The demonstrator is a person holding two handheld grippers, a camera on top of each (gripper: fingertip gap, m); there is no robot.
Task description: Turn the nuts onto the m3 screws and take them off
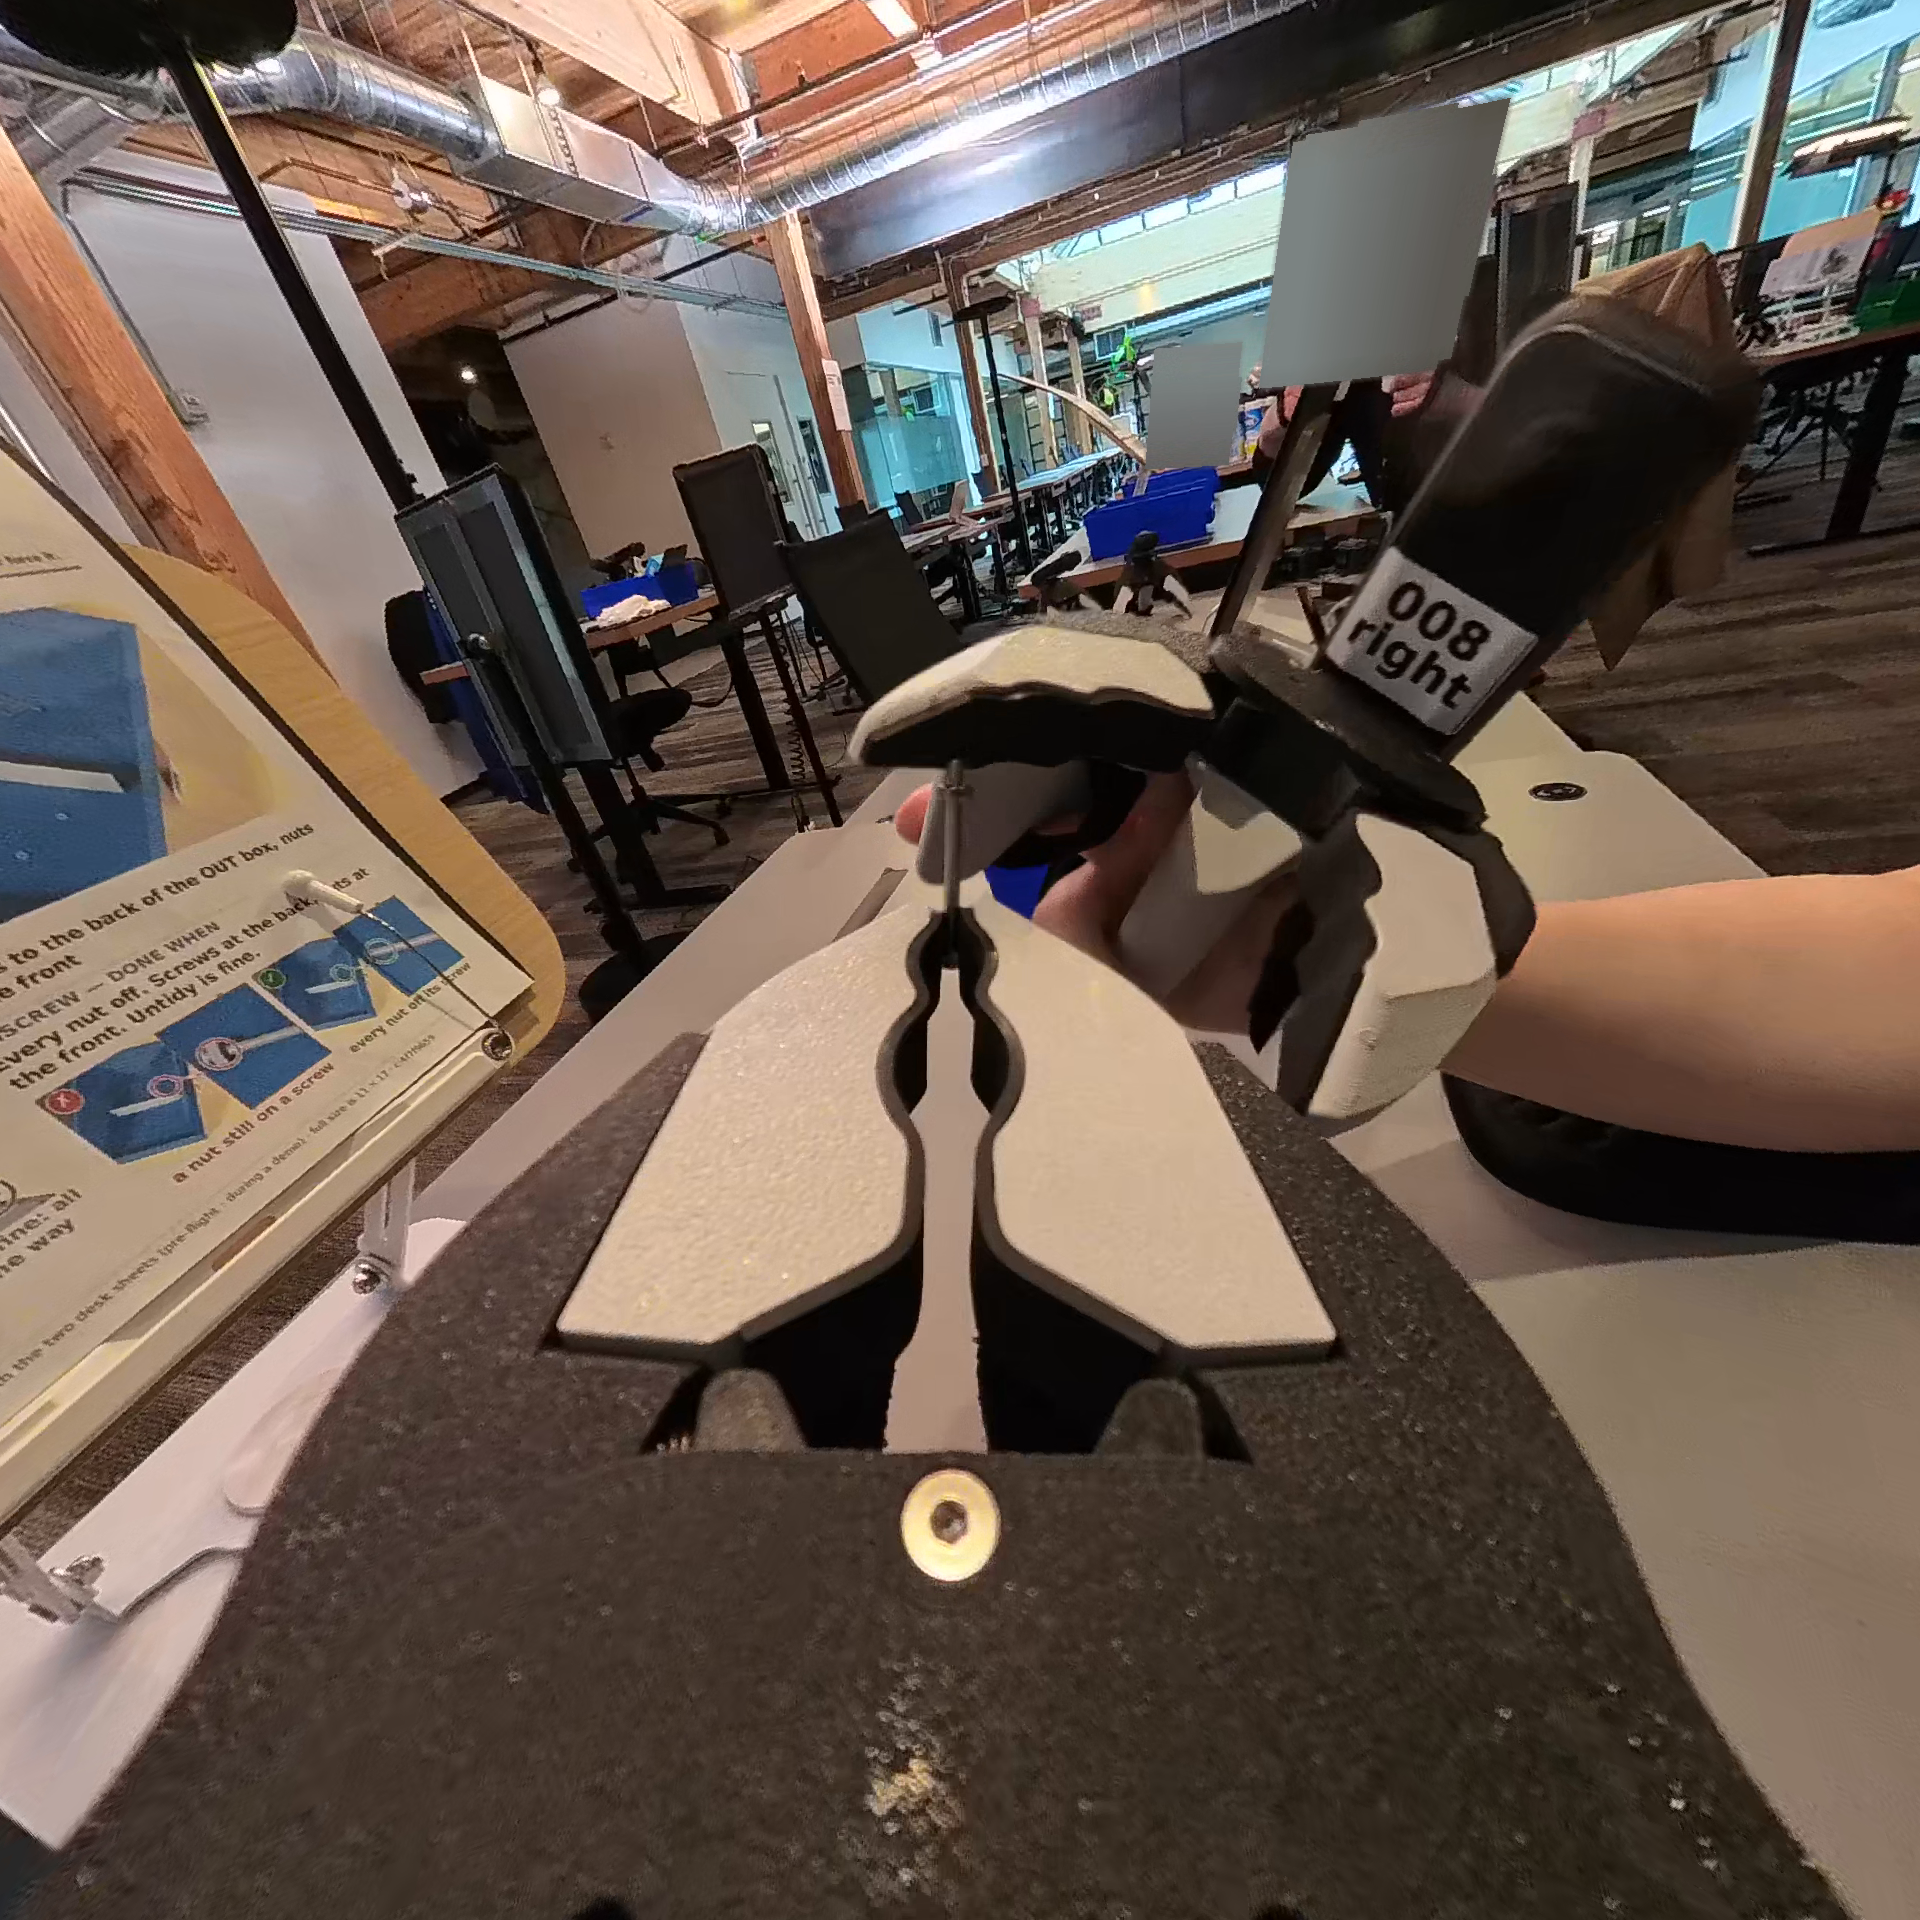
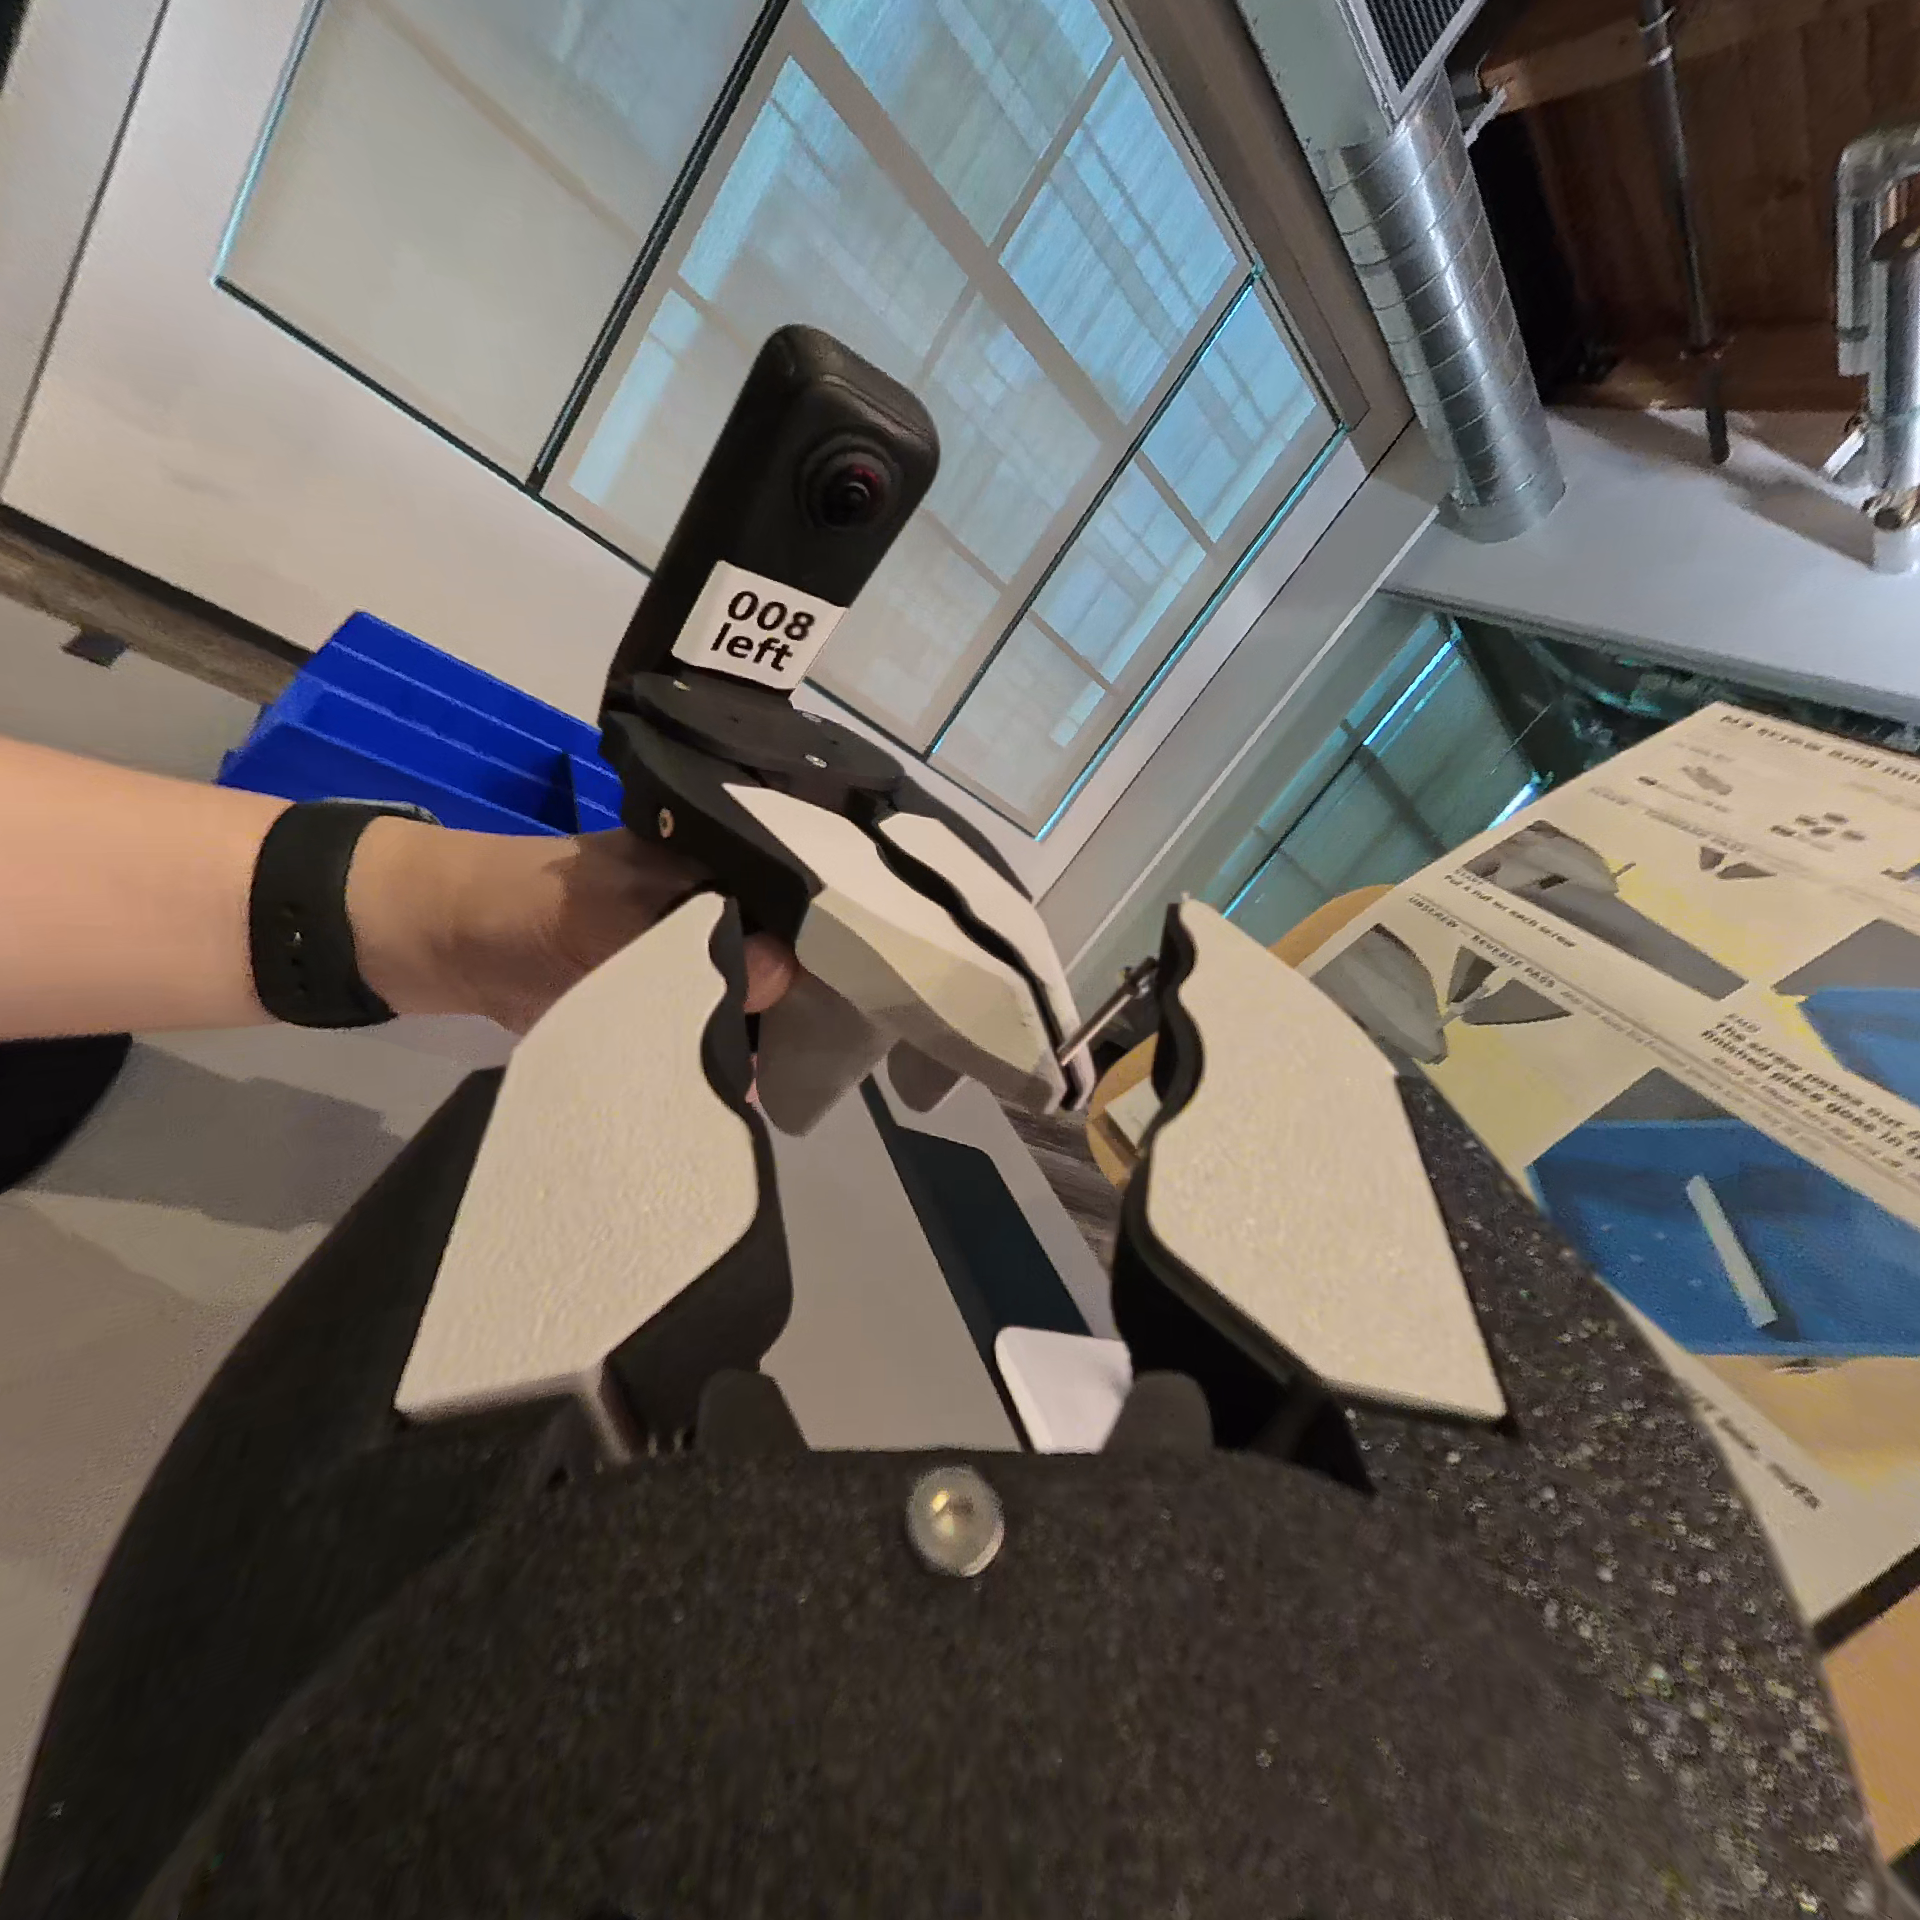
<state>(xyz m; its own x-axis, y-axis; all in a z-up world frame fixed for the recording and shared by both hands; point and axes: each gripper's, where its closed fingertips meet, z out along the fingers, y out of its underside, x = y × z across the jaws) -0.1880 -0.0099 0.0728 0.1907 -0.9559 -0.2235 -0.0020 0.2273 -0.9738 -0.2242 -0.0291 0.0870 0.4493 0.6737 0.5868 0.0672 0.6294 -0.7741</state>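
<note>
At centre frame a thin screw (image 1: 951, 862) is pinched by the left gripper (image 1: 953, 940); it could be knocked loose by the spread right gripper (image 2: 945, 1023).

Thin metal screw (image 1: 951, 852) — pinched upright in closed left tongs (image 1: 951, 935).

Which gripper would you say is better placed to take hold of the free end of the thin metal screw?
Right, probably. The right gripper is open, with one finger close by the free end of the screw. The left gripper is already shut on the screw's other end.
</note>
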